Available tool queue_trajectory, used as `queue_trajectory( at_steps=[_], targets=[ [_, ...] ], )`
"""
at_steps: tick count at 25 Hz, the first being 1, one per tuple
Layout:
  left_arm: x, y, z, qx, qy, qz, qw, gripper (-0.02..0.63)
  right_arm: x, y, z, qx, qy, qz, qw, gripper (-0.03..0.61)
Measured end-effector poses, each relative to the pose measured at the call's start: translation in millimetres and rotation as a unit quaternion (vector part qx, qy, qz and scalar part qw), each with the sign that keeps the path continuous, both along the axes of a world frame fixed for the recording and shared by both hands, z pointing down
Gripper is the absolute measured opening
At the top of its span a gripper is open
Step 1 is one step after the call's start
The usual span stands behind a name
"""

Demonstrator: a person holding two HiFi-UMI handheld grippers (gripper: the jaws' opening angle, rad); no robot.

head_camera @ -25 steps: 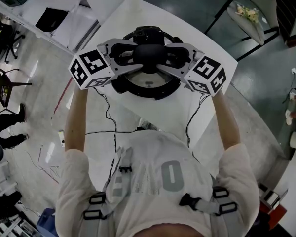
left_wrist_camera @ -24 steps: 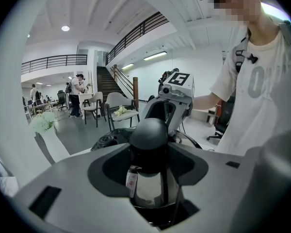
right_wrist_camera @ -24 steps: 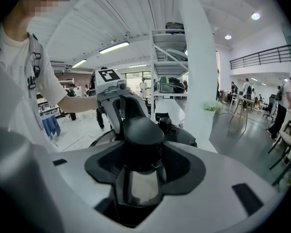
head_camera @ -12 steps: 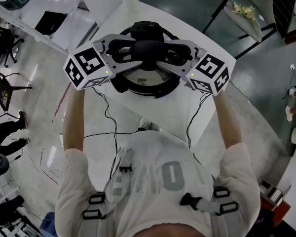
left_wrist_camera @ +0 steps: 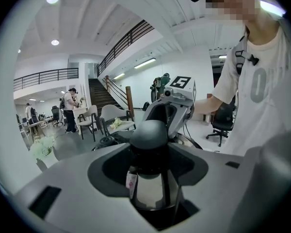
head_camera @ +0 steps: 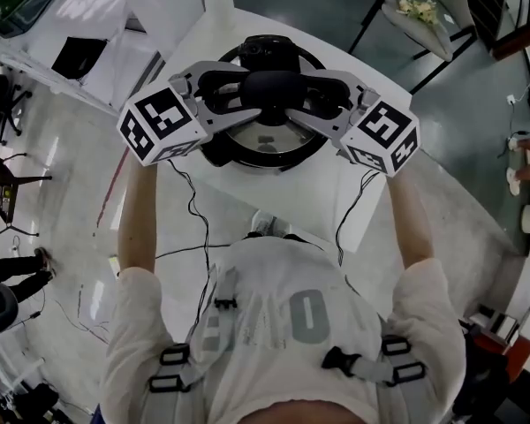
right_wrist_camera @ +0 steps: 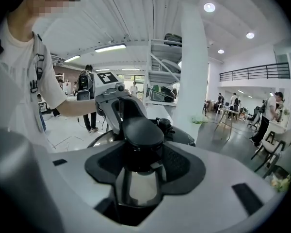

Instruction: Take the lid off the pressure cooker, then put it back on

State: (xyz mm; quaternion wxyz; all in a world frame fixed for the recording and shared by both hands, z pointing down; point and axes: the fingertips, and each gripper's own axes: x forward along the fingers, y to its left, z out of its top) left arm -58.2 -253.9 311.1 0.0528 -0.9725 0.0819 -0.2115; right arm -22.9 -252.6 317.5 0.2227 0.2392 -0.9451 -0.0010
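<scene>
Both left gripper (head_camera: pixel 240 92) and right gripper (head_camera: pixel 311 96) are pinching the lid knob (head_camera: pixel 272 85), jaws part-closed.
Pressure cooker (head_camera: pixel 221 155) is sitting straight below them, upper centre.

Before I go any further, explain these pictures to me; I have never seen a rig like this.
No robot here: a person holds a left gripper and a right gripper, hand tools with two jaws each. The head view looks down from the person's head; each gripper view looks along that tool's own jaws. On the white table stands a pressure cooker. Both pairs of jaws clamp the black knob of its lid from opposite sides.
</scene>
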Motion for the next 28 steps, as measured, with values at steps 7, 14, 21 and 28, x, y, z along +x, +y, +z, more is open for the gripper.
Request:
queue_trajectory(
  at_steps=[7, 14, 21, 28],
  targets=[
    [3, 10, -10, 0.010, 0.005, 0.021, 0.9997, 0.235, 3, 11, -10, 0.012, -0.002, 0.023, 1.000, 0.236],
    [38, 33, -8, 0.015, 0.000, 0.026, 0.9995, 0.236, 38, 35, -7, 0.017, -0.005, 0.031, 0.999, 0.236],
    [112, 90, -9, 0.018, -0.004, 0.009, 0.9998, 0.236, 112, 91, -10, 0.024, -0.003, 0.016, 1.000, 0.236],
    [172, 130, 0, 0.015, -0.006, -0.018, 0.9997, 0.236, 171, 129, -2, 0.023, 0.001, -0.006, 1.000, 0.238]
  ],
)
